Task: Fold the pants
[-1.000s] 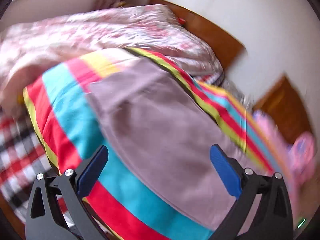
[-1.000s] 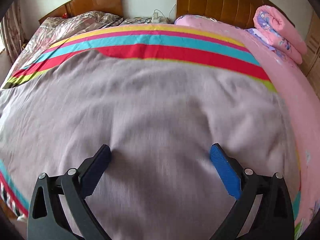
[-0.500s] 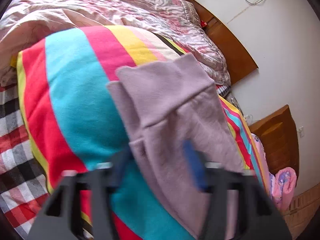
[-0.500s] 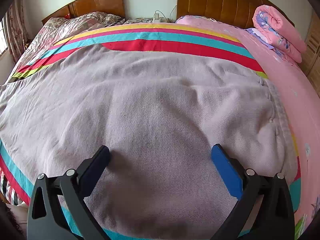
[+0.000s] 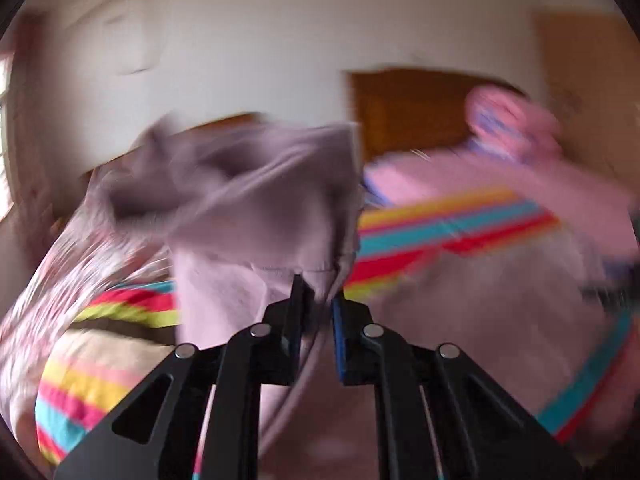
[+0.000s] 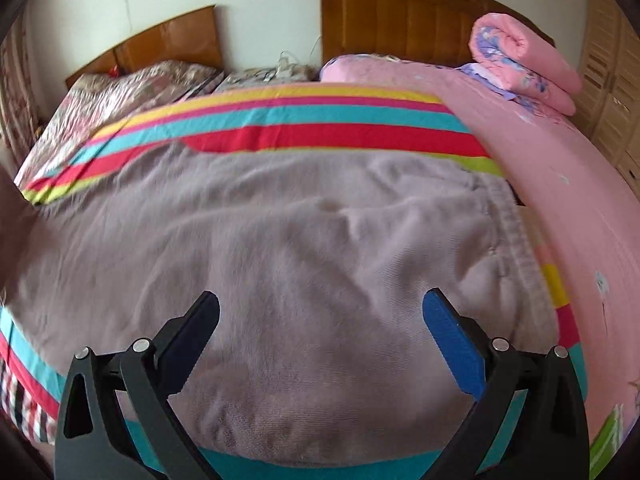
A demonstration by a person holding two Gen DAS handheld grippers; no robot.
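The mauve pants (image 6: pixel 300 240) lie spread flat over the striped blanket, waistband (image 6: pixel 516 240) at the right. My right gripper (image 6: pixel 322 304) hovers just above the middle of them, open, nothing between its fingers. In the blurred left wrist view, one end of the pants (image 5: pixel 260 184) is raised off the bed and hangs bunched in front of the camera. My left gripper (image 5: pixel 318 292) has its jaws closing, and the pads pinch a fold of that cloth. The rest of the pants (image 5: pixel 480 300) stays on the bed to the right.
The striped blanket (image 6: pixel 280 120) covers the bed. A pink sheet (image 6: pixel 560 184) runs along the right, with a rolled pink quilt (image 6: pixel 520 60) at the back. A floral duvet (image 6: pixel 112 100) lies at the back left. Wooden headboards (image 6: pixel 400 12) stand against the wall.
My left gripper went from wide open to pinched on the pants' end, then lifted it and swung it across with a roll. The right gripper rose slightly and stayed open.
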